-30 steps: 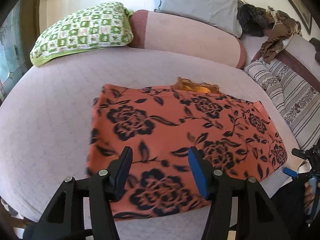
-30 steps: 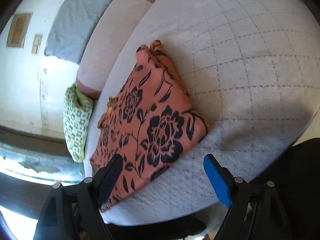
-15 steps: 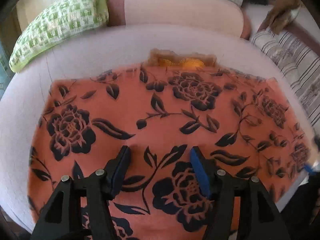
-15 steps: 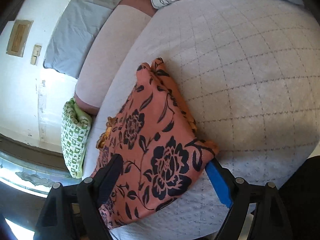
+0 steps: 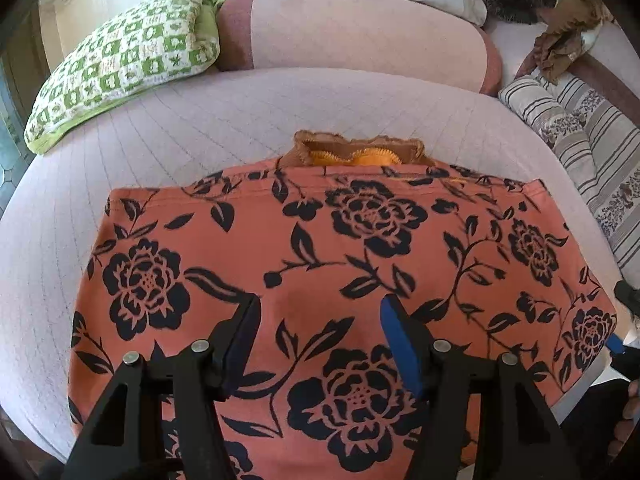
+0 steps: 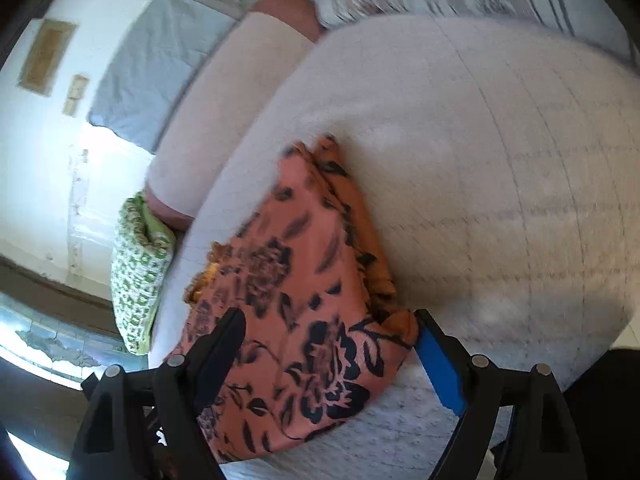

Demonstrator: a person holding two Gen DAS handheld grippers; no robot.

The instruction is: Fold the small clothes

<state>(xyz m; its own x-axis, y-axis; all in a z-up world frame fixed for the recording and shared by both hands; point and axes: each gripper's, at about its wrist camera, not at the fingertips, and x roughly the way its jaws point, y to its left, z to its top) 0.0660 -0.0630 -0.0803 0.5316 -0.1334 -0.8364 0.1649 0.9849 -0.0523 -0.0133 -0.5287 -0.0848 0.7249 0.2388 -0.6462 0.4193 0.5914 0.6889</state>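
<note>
My left gripper (image 5: 318,312): jaws part open over the garment, nothing held | my right gripper (image 6: 328,336): jaws wide, straddling the near corner, nothing pinched (view blurred) | orange floral garment (image 5: 320,240): folded flat on the quilted bed (image 5: 200,120); brown-orange trim at far edge | beyond: green checked pillow (image 5: 128,68); pink bolster (image 5: 360,40)

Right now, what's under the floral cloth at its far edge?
A brown and orange piece pokes out from under the floral cloth at its far edge, on the bed. Only that strip shows; the rest is covered.
</note>
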